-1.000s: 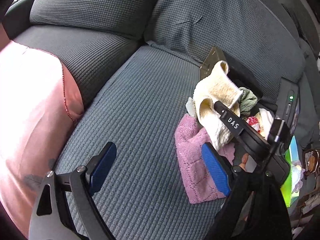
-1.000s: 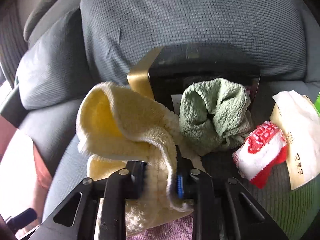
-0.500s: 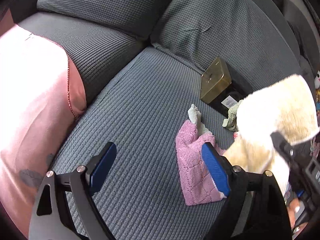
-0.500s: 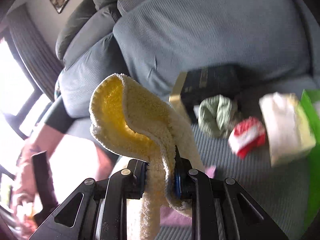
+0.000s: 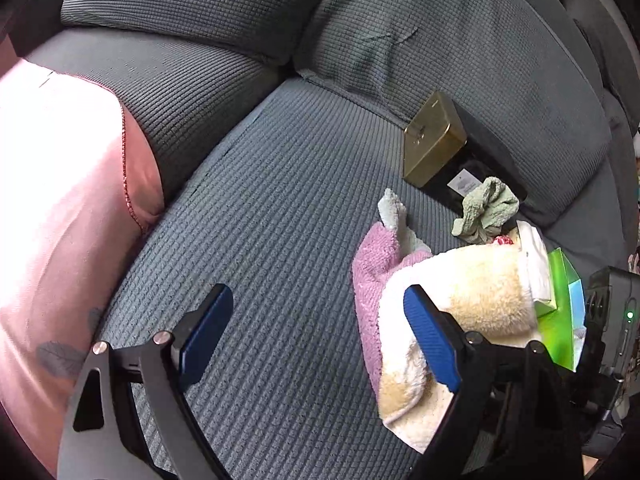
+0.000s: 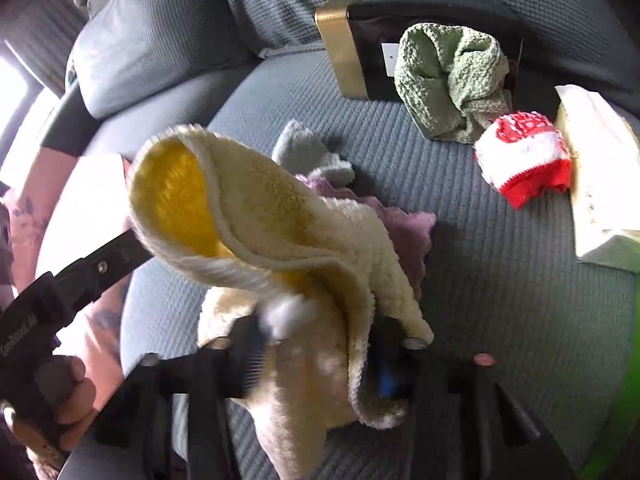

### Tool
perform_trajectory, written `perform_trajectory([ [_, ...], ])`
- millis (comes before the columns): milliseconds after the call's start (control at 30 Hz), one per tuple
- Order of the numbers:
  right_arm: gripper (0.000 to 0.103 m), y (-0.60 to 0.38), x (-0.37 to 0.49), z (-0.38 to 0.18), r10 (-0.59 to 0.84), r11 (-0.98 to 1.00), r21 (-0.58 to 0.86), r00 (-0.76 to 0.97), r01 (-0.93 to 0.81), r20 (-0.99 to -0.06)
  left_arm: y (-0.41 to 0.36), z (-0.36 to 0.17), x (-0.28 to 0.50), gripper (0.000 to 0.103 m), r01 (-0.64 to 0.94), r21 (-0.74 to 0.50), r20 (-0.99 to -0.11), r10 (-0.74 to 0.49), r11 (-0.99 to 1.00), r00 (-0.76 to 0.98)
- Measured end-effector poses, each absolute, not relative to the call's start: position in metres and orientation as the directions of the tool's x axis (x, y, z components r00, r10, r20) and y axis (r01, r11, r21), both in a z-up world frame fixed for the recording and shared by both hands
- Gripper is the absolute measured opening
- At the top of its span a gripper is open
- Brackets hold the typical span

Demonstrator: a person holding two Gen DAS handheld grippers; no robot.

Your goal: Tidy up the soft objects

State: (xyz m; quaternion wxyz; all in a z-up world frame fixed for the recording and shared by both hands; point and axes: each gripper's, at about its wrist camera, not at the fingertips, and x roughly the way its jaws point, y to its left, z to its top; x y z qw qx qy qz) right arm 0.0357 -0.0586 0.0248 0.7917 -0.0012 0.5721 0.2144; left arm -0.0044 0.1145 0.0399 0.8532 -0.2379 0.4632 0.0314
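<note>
Right tool [image 6: 316, 364] low over sofa seat [image 5: 280, 208], fingers pinched on cream-yellow towel [image 6: 280, 236]; towel's long axis runs up-left from the grip, folded end open, tail drooping. Left tool [image 5: 316, 340] hovers beside it, fingers spread wide, holding nothing. Pink cloth [image 5: 372, 264] lies underneath

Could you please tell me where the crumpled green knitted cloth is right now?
The crumpled green knitted cloth lies on the grey sofa seat, against the black-and-gold box, upper right in the right wrist view, beside the red-and-white knitted piece.
</note>
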Motion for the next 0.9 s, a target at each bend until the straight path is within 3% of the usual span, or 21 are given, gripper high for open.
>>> perform_trajectory([
  [67,0.073,-0.061,0.029,0.029,0.304,0.916,0.203,0.268,-0.346,-0.914,0.113,0.041,-0.004,0.087,-0.269,-0.377,-0.804,-0.168,0.886,0.571],
  [233,0.080,-0.085,0.022,0.052,0.242,0.945,0.131,0.369,-0.301,-0.898,0.111,0.041,-0.004,0.087,-0.261,-0.395,-0.798,-0.189,0.881,0.572],
  [500,0.081,-0.118,-0.002,0.098,0.319,0.939,0.200,0.496,-0.279,-0.808,0.101,0.043,-0.004,0.087,-0.213,-0.408,-0.786,-0.223,0.888,0.577],
  [667,0.083,-0.134,0.002,0.114,0.443,0.896,0.359,0.544,-0.260,-0.712,0.097,0.049,-0.007,0.087,-0.206,-0.415,-0.761,-0.213,0.886,0.612],
  [900,0.083,-0.136,0.029,0.091,0.538,0.824,0.548,0.503,-0.145,-0.676,0.084,0.051,-0.004,0.087,-0.178,-0.433,-0.751,-0.245,0.884,0.613],
])
